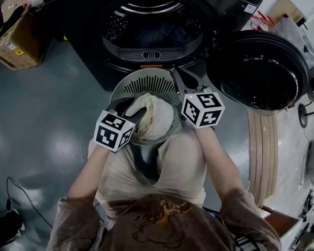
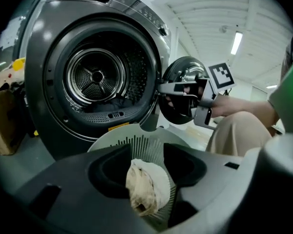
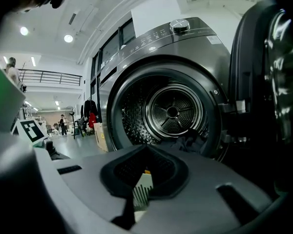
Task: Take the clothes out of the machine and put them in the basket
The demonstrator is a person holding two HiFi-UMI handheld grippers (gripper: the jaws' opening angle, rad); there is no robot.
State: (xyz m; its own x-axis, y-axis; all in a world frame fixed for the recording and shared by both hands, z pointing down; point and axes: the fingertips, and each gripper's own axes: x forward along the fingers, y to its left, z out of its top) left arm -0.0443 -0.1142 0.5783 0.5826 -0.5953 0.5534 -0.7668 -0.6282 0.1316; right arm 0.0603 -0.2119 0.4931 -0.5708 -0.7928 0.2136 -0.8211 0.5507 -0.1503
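The left claw [image 2: 147, 149] hangs with its jaws apart over the basket [image 1: 146, 81]. The cream cloth [image 2: 146, 186] lies loose inside, below the pads, so this piece looks delivered. The right claw [image 3: 146, 147], jaws together and empty, points at the machine [image 1: 152, 20], probably ready for the dark clothes [image 2: 115, 103] inside.

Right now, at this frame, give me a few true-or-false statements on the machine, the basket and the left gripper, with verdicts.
1. The door is closed. False: it stands swung open, at the right of the head view.
2. A cream cloth lies in the basket. True.
3. The drum is empty. False: dark clothes are still inside it.
4. The left gripper has its jaws apart, above the cloth. True.
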